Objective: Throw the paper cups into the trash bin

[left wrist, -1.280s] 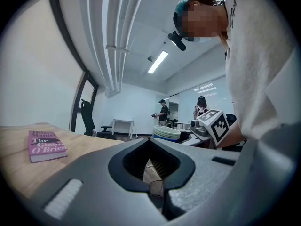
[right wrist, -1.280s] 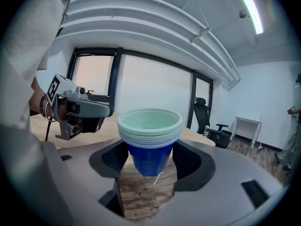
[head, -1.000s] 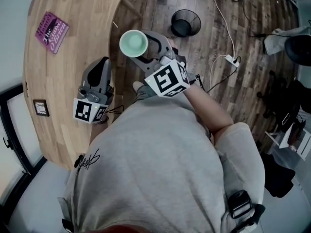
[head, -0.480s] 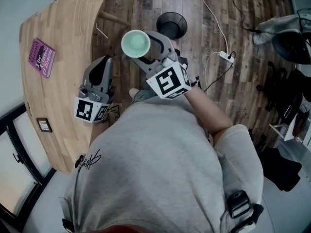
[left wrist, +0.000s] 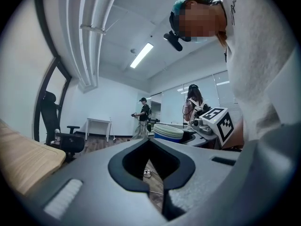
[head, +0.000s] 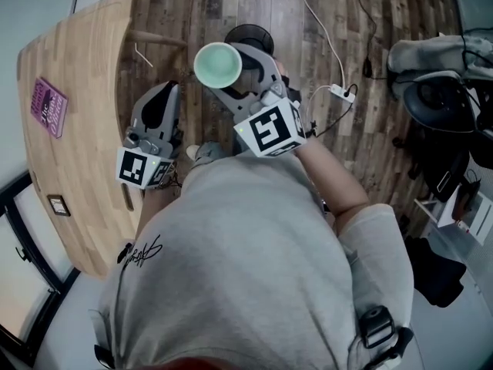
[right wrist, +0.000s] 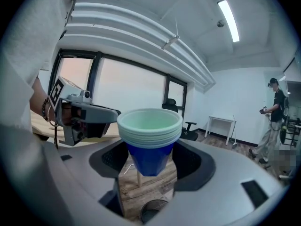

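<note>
Right gripper (right wrist: 149, 161): closed on a stack of nested paper cups (right wrist: 149, 133), blue outside, pale green inside. Clamped on the blue wall from both sides, with the stack upright and rims upward. Held over the dark plank floor (head: 331, 21), clear of the worktop.

Round black mesh trash bin (head: 248, 33): standing on the floor, just beyond the held cups in the head view and partly covered by them. Also visible low between the jaws in the right gripper view, beneath the stack.

Left gripper (left wrist: 156, 192): jaws brought together, tips meeting, nothing between them. Held just beside the worktop's edge, near the right gripper.

Curved light wooden worktop (head: 73, 75): at the left, carrying 1 purple booklet (head: 48, 106) and 1 small dark-framed square item (head: 55, 205), well apart.

White power strip with cable (head: 339, 92): on the floor, right of the bin.

Black office chair (head: 443, 99): at the far right.
</note>
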`<action>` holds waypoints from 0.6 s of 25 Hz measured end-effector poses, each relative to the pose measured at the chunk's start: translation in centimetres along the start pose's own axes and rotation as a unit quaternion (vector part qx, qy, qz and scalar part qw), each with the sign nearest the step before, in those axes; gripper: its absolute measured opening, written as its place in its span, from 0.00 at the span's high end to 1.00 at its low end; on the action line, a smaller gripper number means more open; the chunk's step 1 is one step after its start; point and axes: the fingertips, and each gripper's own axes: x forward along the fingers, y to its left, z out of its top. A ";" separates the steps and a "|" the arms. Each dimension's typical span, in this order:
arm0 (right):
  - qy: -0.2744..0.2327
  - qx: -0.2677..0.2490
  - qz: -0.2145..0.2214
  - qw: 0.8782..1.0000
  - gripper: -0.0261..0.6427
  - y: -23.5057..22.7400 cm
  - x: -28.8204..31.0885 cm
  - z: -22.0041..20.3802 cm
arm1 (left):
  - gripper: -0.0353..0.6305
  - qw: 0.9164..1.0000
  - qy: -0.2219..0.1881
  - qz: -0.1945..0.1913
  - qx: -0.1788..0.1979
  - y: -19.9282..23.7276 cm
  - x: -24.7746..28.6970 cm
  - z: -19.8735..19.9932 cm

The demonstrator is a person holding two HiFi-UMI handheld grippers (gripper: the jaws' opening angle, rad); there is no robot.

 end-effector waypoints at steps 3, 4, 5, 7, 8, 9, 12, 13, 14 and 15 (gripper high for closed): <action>-0.001 0.006 -0.003 1.000 0.53 -1.7 -1.2 -1.0 | 0.94 1.000 -0.011 -0.011 -0.002 -1.2 2.4 0.3; 0.003 0.007 -0.004 1.000 0.53 -2.1 -1.5 -1.3 | 0.94 1.000 -0.013 -0.011 -0.002 -1.4 3.1 0.3; 0.007 0.007 -0.005 1.000 0.53 -2.6 -1.8 -1.7 | 0.94 1.000 -0.013 -0.011 -0.001 -1.5 3.6 0.3; 0.008 0.007 -0.009 1.000 0.53 -3.3 -2.3 -2.2 | 0.94 1.000 -0.011 -0.014 0.000 -1.9 4.7 0.1; 0.010 0.010 -0.011 1.000 0.53 -3.7 -2.6 -2.5 | 0.94 1.000 -0.009 -0.017 0.000 -2.1 5.2 0.0; 0.012 0.014 -0.015 1.000 0.53 -4.0 -2.8 -2.7 | 0.94 1.000 -0.007 -0.023 0.000 -2.4 5.6 -0.1; 0.020 0.025 -0.029 0.999 0.53 -4.6 -3.1 -3.4 | 0.94 0.999 -0.001 -0.039 -0.005 -2.9 6.3 -0.8; 0.022 0.031 -0.034 0.999 0.53 -4.7 -3.1 -3.6 | 0.94 0.999 0.004 -0.040 -0.006 -2.7 6.4 -1.0; 0.024 0.037 -0.039 0.998 0.53 -4.9 -3.0 -3.8 | 0.94 0.999 0.007 -0.042 -0.007 -2.6 6.6 -1.2; 0.024 0.043 -0.044 0.998 0.53 -5.1 -2.9 -4.0 | 0.94 0.999 0.010 -0.044 -0.006 -2.4 6.7 -1.4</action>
